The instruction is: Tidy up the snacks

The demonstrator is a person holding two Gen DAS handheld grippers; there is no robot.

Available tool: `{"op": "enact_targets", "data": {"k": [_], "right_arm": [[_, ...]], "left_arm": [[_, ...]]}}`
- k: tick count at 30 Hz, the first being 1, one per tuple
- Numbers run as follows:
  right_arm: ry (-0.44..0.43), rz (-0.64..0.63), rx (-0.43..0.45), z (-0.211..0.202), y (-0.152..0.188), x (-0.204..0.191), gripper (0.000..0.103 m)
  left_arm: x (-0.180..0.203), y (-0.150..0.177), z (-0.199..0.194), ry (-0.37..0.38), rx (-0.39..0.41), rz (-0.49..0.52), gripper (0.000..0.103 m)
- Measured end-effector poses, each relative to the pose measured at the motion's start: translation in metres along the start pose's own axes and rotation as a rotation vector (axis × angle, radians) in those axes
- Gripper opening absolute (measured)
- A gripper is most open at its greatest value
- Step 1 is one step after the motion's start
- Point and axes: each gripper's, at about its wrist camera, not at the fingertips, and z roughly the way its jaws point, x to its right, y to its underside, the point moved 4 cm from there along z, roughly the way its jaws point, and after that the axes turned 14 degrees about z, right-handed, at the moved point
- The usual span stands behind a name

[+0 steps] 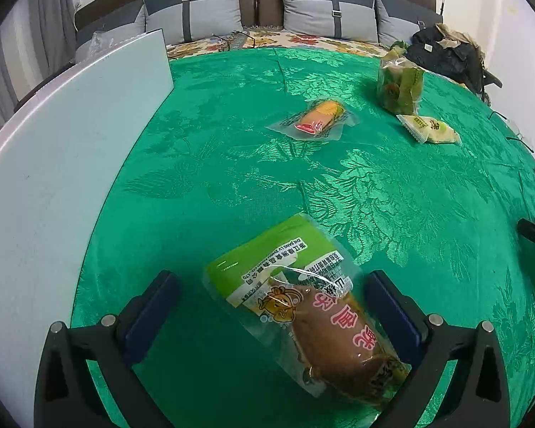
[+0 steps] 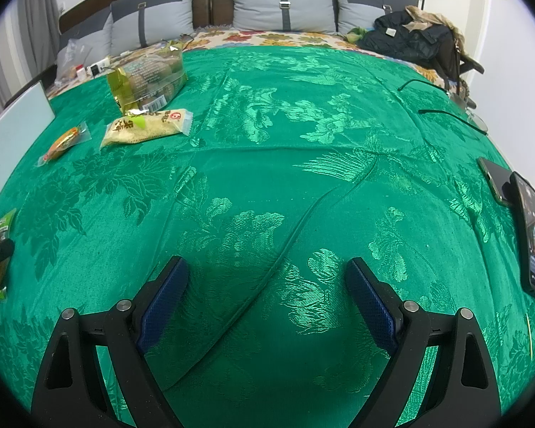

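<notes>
A: Four snack packs logged in the left wrist view. The left gripper (image 1: 271, 299) has its jaws spread as wide as they go. The green-and-brown snack pack (image 1: 303, 303) lies flat on the green cloth (image 1: 232, 164) between the fingers; the left pad stands clear of it, and its lower right end lies against the right finger.

B: Others?

A: An orange sausage pack (image 1: 315, 119) sits farther out, well apart. A bag of green sweets (image 1: 399, 83) stands near the far right, with a pale yellow pack (image 1: 429, 129) just in front of it. A white board (image 1: 53, 164) lies along the left edge.

B: Right wrist view?

A: The right gripper (image 2: 267, 285) is also spread, only cloth between its fingers. Upper left: the bag of green sweets (image 2: 149, 75), the pale yellow pack (image 2: 148, 126) just beside it, the orange sausage pack (image 2: 66, 141) farther left. The green-and-brown snack pack (image 2: 1, 235) shows at the left edge. A phone (image 2: 533, 235) rests at the right edge.
</notes>
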Motion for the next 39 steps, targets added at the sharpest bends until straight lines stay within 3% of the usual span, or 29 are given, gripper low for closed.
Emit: {"op": "enact_targets", "data": {"k": [4, 7, 10, 14, 18, 21, 23, 28, 30, 35, 39], "right_arm": [[-0.017, -0.005, -0.003, -0.001, 0.001, -0.001, 0.093], [-0.111, -0.102, -0.007, -0.004, -0.009, -0.014, 0.090], [-0.205, -0.161, -0.013, -0.002, -0.041, -0.039, 0.091], [-0.357, -0.099, -0.098, 0.023, -0.104, -0.079, 0.091], [-0.393, -0.090, -0.204, 0.065, -0.133, -0.105, 0.089], [-0.399, -0.109, -0.235, 0.086, -0.133, -0.118, 0.089], [-0.445, -0.136, -0.316, 0.092, -0.124, -0.124, 0.089], [-0.670, -0.250, -0.543, 0.056, -0.094, -0.129, 0.089], [-0.626, -0.325, -0.479, 0.035, -0.090, -0.128, 0.089], [-0.375, -0.567, -0.241, 0.032, -0.084, -0.155, 0.089], [-0.300, -0.681, -0.268, 0.067, -0.081, -0.176, 0.088]], "left_arm": [[0.000, 0.000, 0.000, 0.000, 0.000, 0.001, 0.103], [0.000, 0.000, 0.000, 0.000, 0.001, 0.000, 0.103], [0.000, 0.000, -0.001, 0.000, 0.001, 0.000, 0.103], [0.000, 0.000, 0.000, 0.001, 0.001, 0.000, 0.103], [0.000, 0.000, 0.000, 0.001, 0.001, 0.000, 0.103], [0.000, 0.000, 0.000, 0.001, 0.001, 0.000, 0.103], [0.000, 0.000, -0.001, 0.001, 0.001, 0.000, 0.103], [0.000, 0.001, -0.001, 0.001, 0.002, 0.000, 0.103], [-0.001, 0.000, -0.001, 0.001, 0.001, 0.000, 0.103], [-0.001, 0.001, -0.001, 0.001, 0.002, 0.000, 0.103], [-0.001, 0.000, -0.001, 0.002, 0.002, -0.001, 0.103]]}}
